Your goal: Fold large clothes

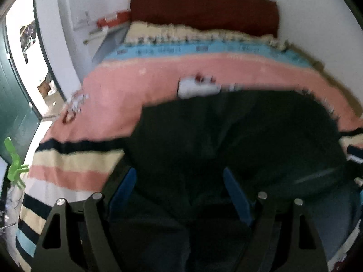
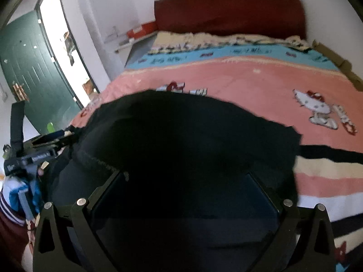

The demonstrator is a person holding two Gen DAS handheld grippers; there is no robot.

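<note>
A large black garment [image 1: 238, 131] lies spread on the pink striped bedspread [image 1: 140, 86], near the foot of the bed. My left gripper [image 1: 179, 181] is open, its blue-padded fingers [image 1: 123, 188] wide apart over the garment's near edge, with cloth between them. In the right wrist view the same garment [image 2: 186, 136] fills the centre. My right gripper [image 2: 186, 181] is open too, its dark fingers [image 2: 263, 188] spread wide over the cloth. The left gripper's body [image 2: 34, 154] shows at the far left of the right wrist view.
The bed has a dark red headboard [image 2: 229, 11] against a white wall. A green door [image 2: 34, 72] stands open at the left beside a bright doorway. A cartoon cat print [image 2: 317, 108] marks the bedspread's right side. A green plastic item [image 1: 13, 165] sits left of the bed.
</note>
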